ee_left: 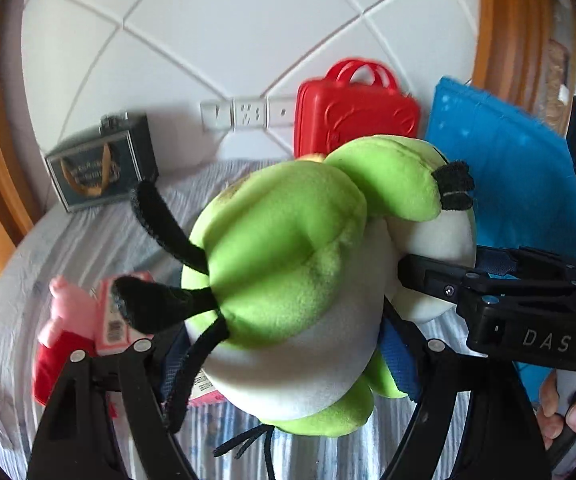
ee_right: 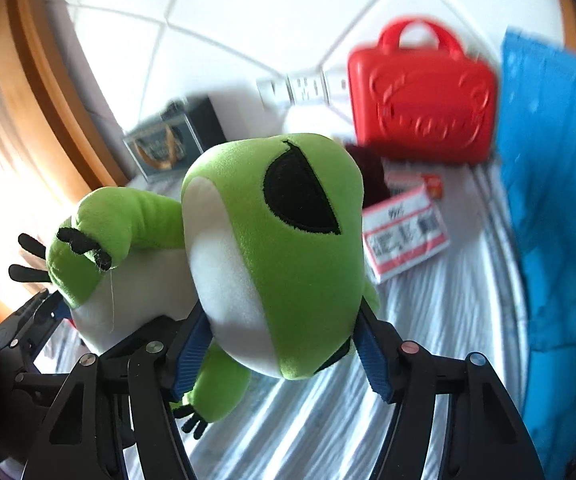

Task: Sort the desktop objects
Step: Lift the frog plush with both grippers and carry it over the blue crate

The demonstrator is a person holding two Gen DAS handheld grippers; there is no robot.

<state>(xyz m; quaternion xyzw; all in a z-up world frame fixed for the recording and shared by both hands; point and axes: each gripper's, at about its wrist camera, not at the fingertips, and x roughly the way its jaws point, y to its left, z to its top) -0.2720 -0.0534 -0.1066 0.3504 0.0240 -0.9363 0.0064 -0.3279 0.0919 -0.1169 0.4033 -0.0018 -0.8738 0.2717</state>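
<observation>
both claws clamp the green frog plush [ee_left: 288, 280] at once, held up in the air above the striped cloth [ee_left: 87, 248]. left claw [ee_left: 283, 360] is closed on the frog's white-and-green body, blue pads [ee_left: 402, 364] pressed into its sides, black legs dangling left and down. right claw [ee_right: 277, 354] grips the frog's head [ee_right: 279, 240] just under the black eye patch, pads tight on both sides; in the left wrist view the same claw comes in from the right and bites the white belly [ee_left: 420, 276], with a hand [ee_left: 568, 416] on its grip at the right edge. one green arm with black fingers [ee_right: 87, 248] sticks out left of the head. below on the cloth, near left, a pink pig toy [ee_left: 63, 320] lies beside a pink box [ee_left: 113, 320]. further back a pink-edged label card [ee_right: 406, 236] lies flat on the cloth, something dark red just behind it, blurred. far right a blue cloth [ee_right: 560, 200] stands up. at the far wall a red toy case [ee_right: 420, 108] with handles stands upright, a dark framed box [ee_left: 101, 164] far left, wall sockets [ee_left: 247, 114] between them.
</observation>
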